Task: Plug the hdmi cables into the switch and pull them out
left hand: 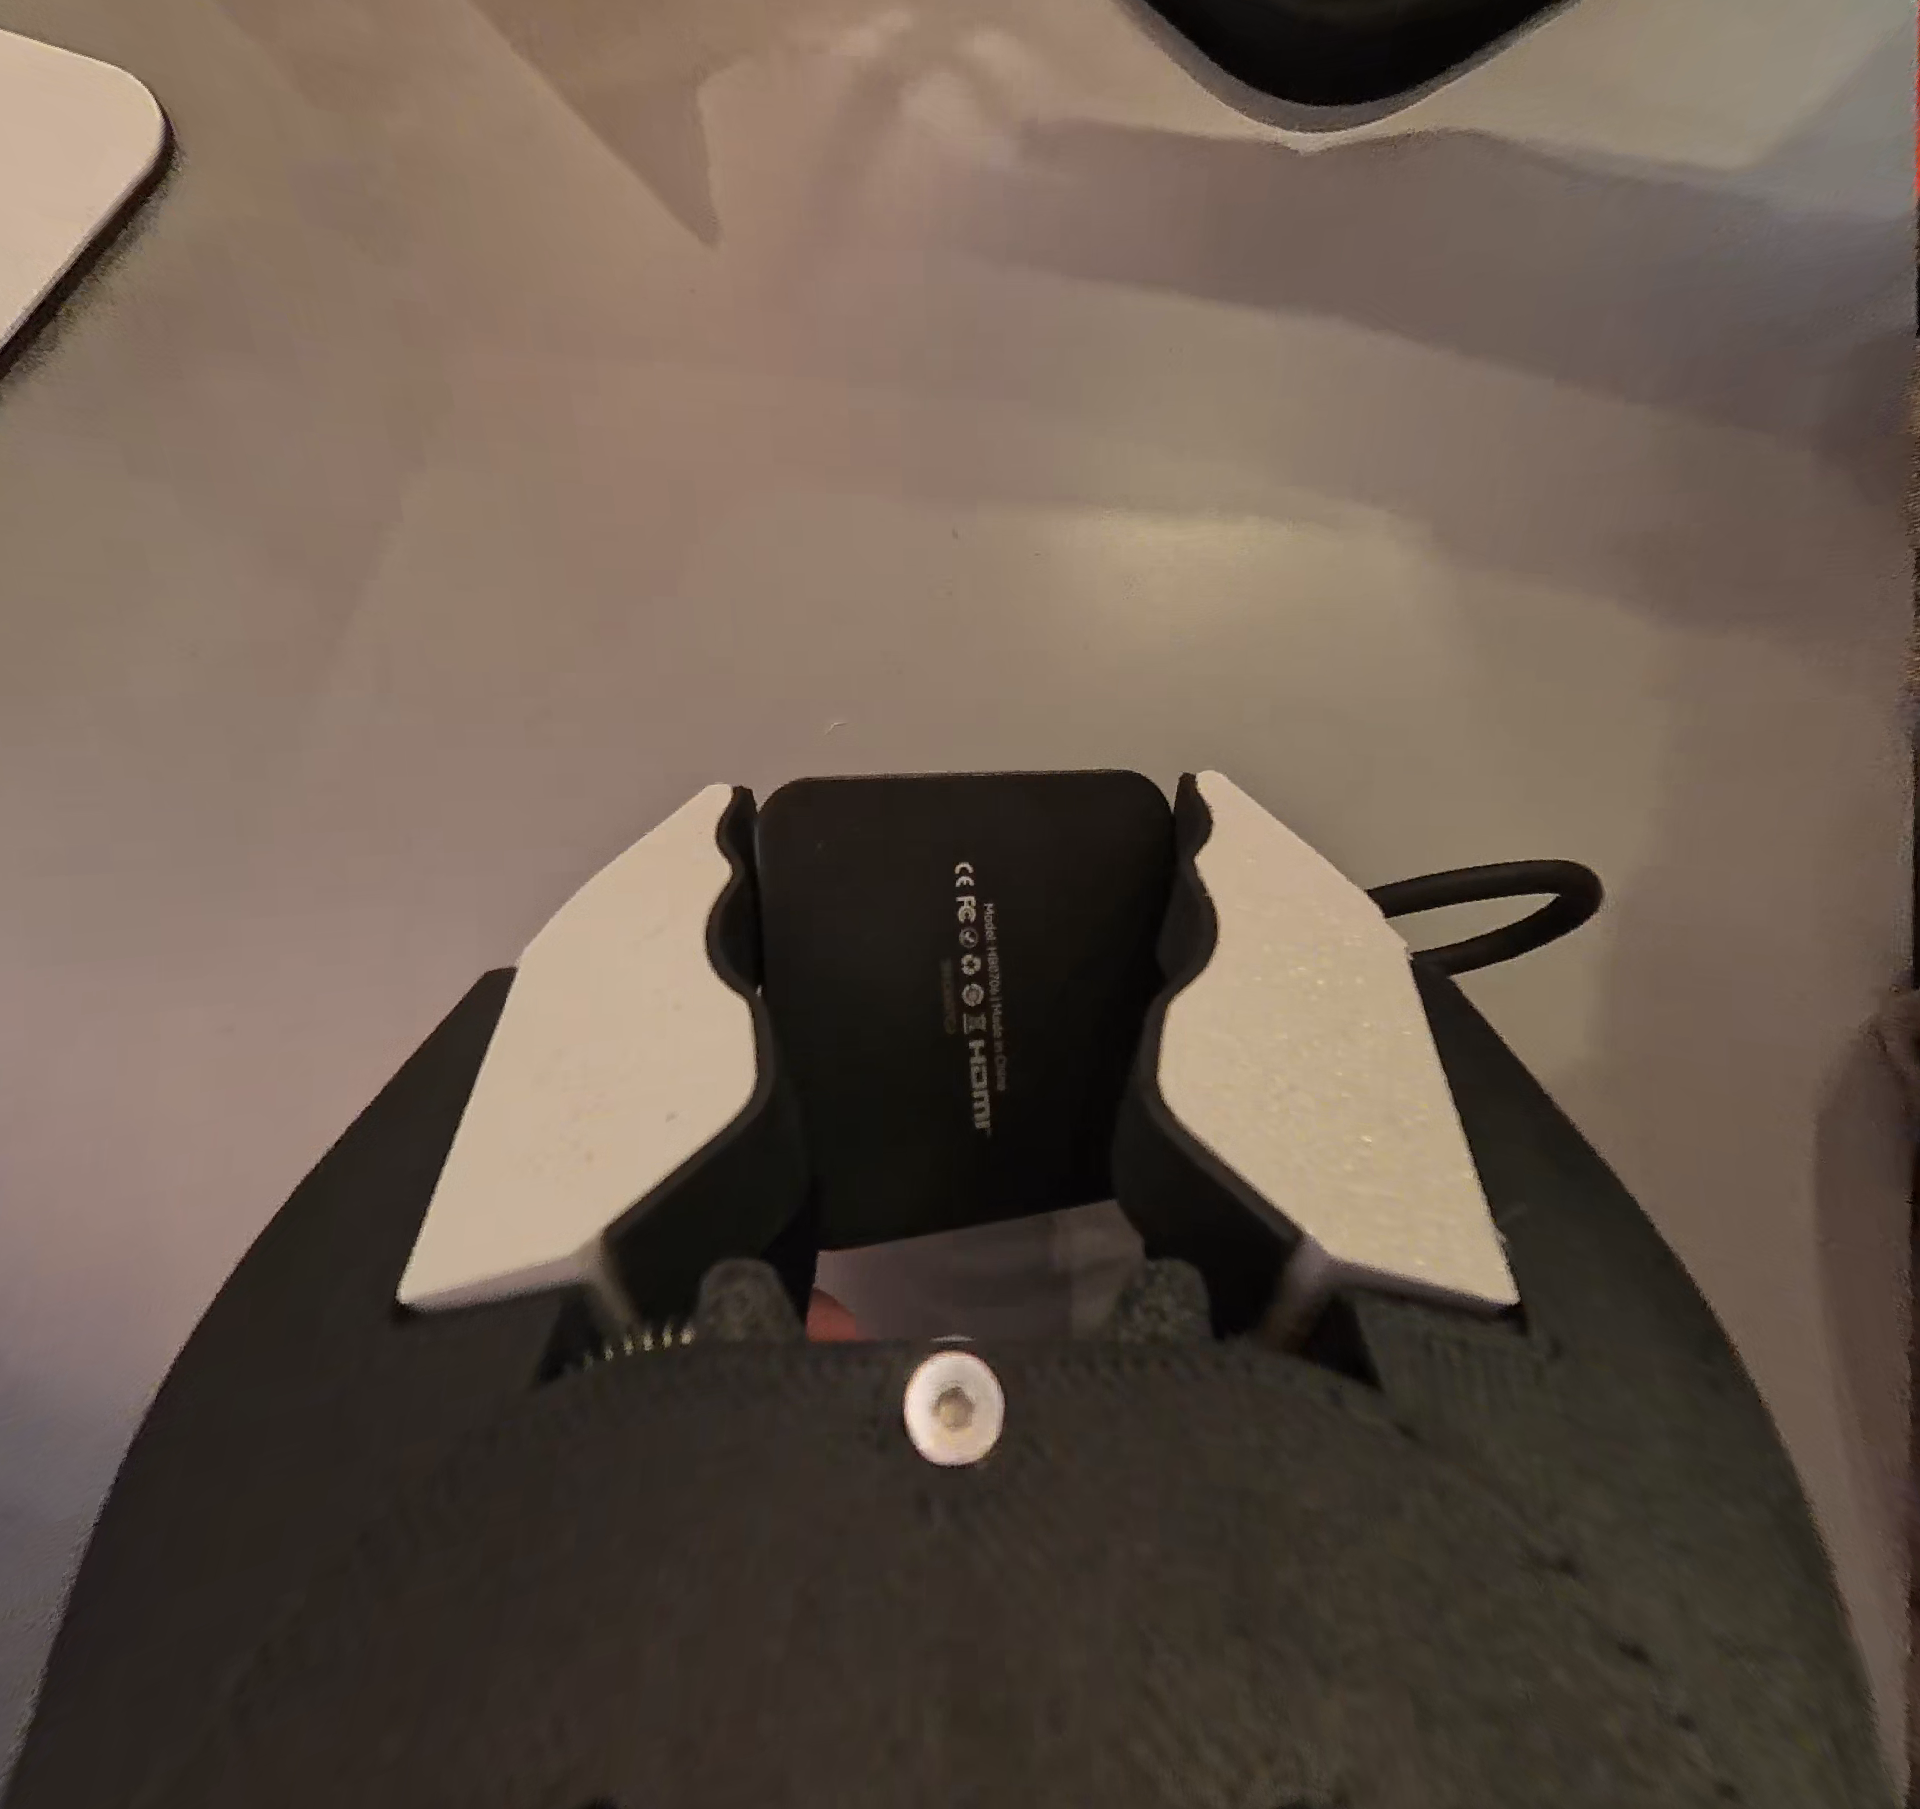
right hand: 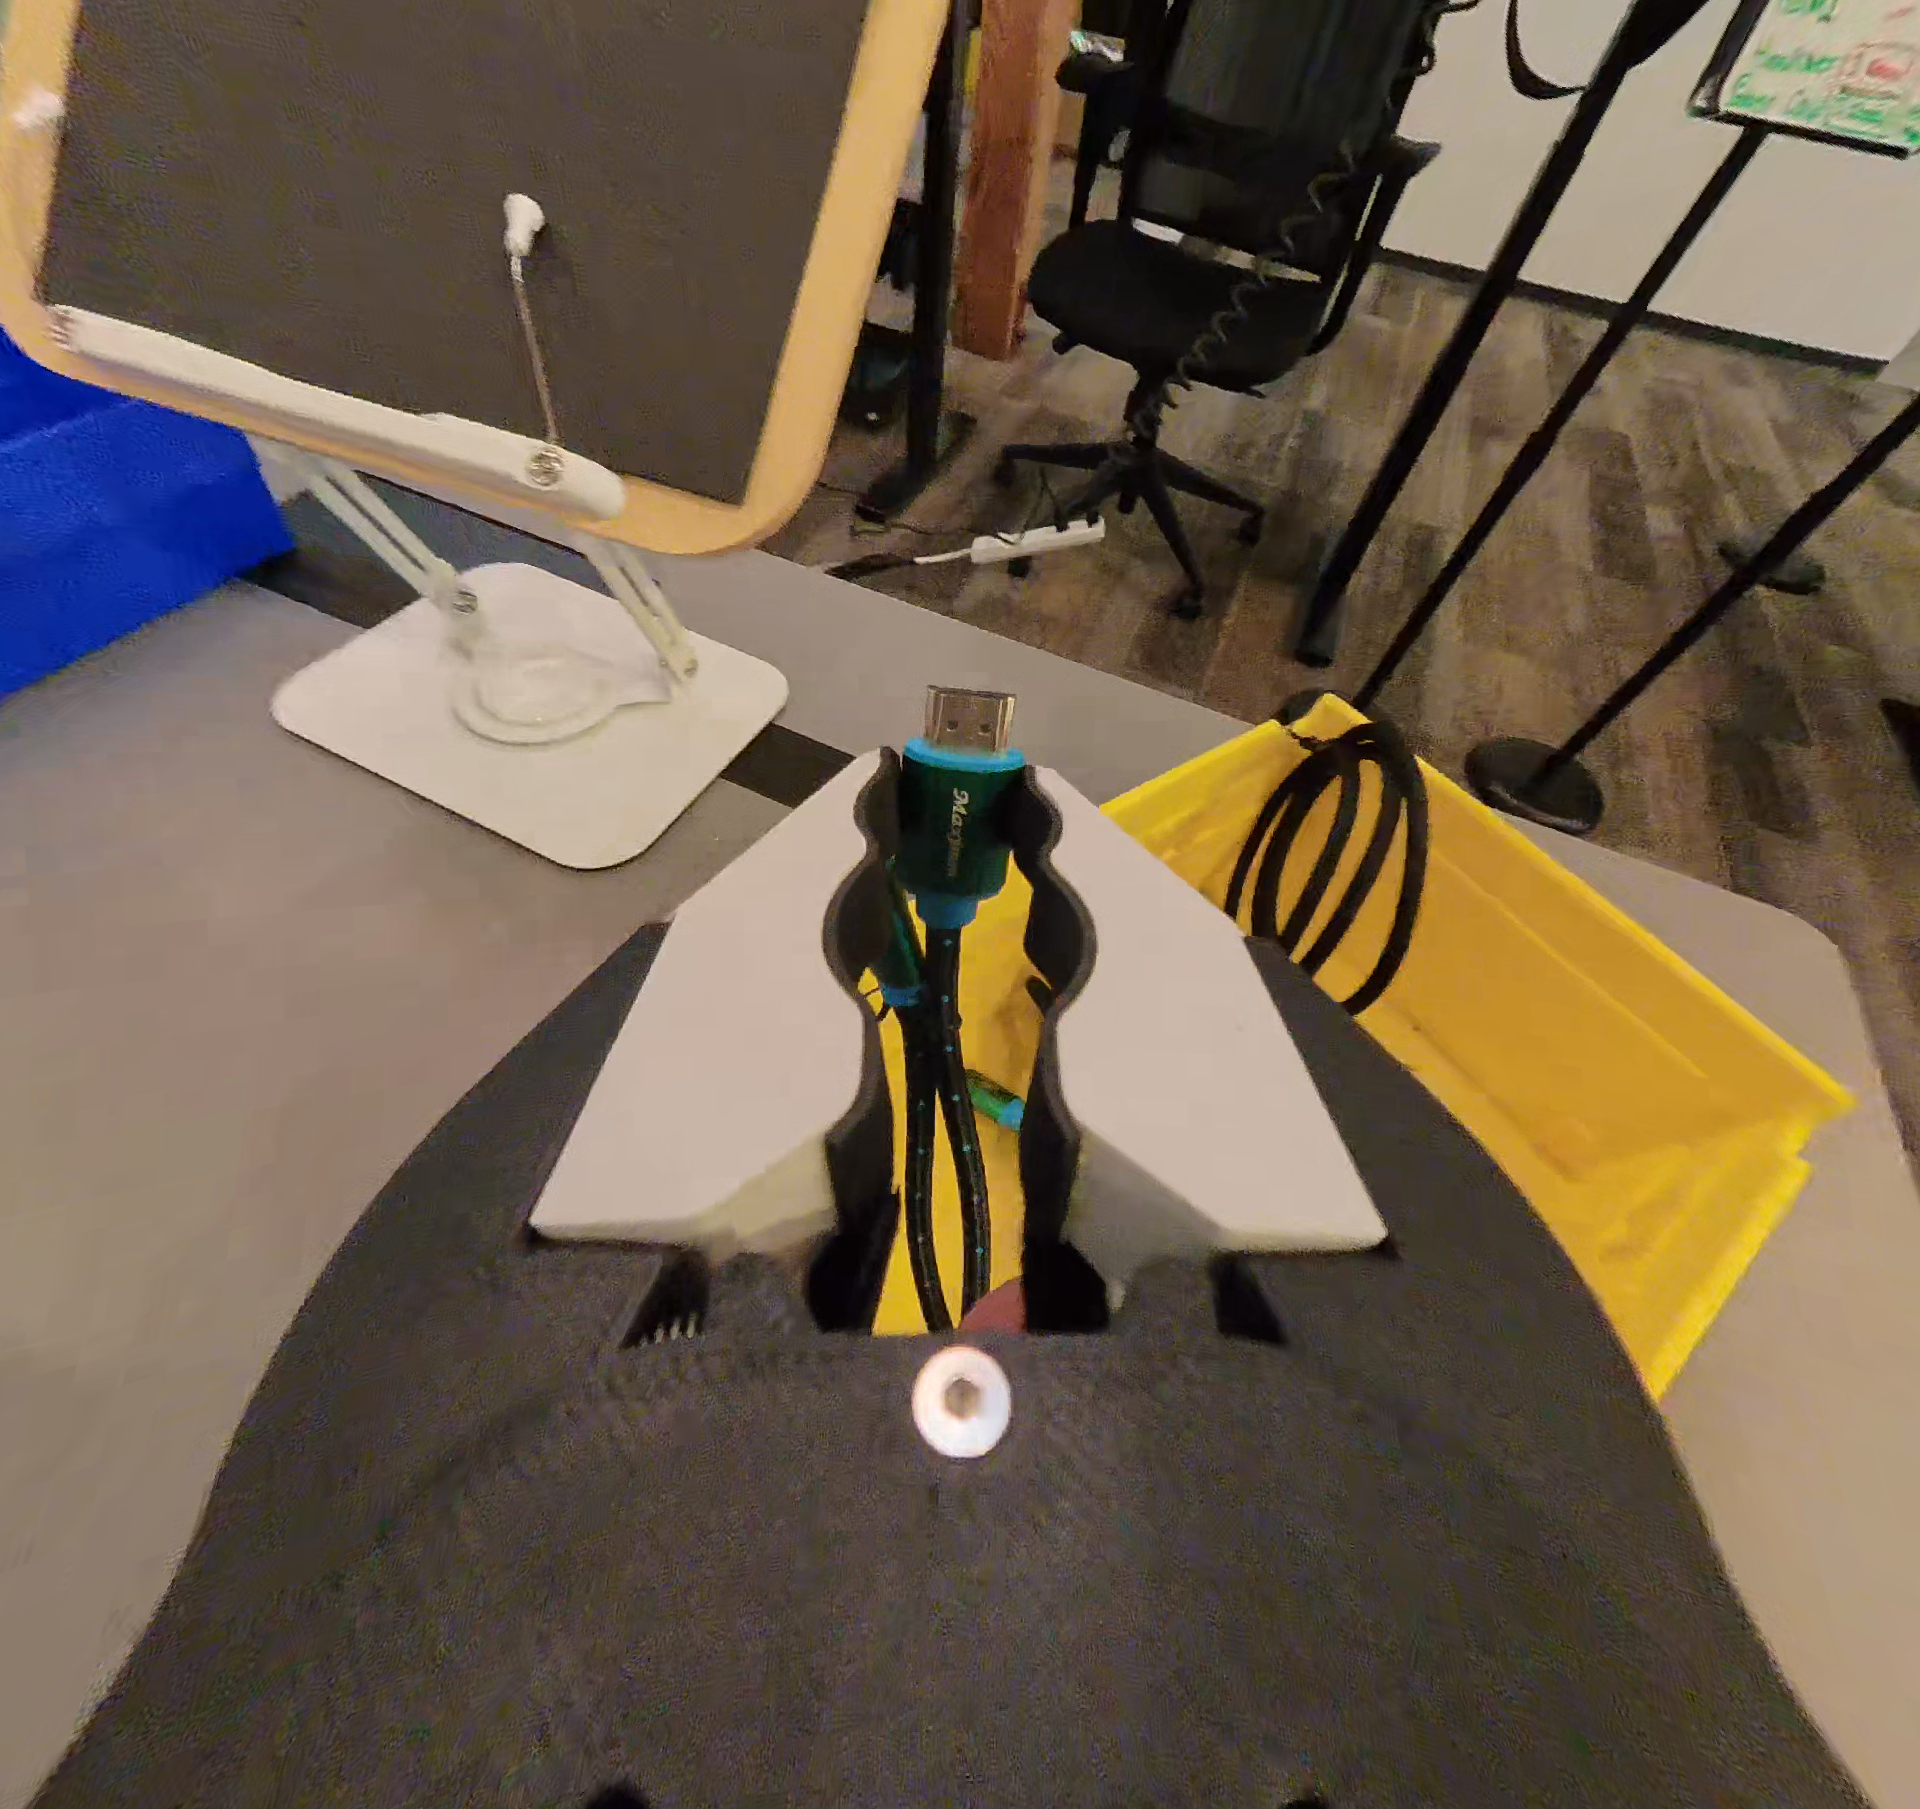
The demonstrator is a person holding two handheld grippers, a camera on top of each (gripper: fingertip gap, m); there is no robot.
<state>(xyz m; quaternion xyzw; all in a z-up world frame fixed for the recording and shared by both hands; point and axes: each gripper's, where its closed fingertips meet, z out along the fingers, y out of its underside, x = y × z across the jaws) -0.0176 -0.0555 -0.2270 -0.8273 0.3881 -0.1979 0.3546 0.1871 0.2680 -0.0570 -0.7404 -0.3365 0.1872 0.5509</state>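
- Left gripper (left hand: 961, 803), lower centre of its view: jaws clamped on the black switch (left hand: 961, 1011), underside up, held over the grey table (left hand: 520, 564); its pigtail cable (left hand: 1496, 912) loops off right.
- Right gripper (right hand: 956, 772), centre of its view: jaws pinching the green-and-blue HDMI plug (right hand: 954, 824), metal tip forward; braided cable (right hand: 951, 1115) trails back.
- Step, as judged: first insertion pending. Next move calls for aligning tip with a port; ports not visible.
- Printed markings on switch and plug; not transcribed.
- Farther: yellow bin (right hand: 1538, 1011) with coiled black cable (right hand: 1330, 855), right; white stand (right hand: 540, 720), upper left.
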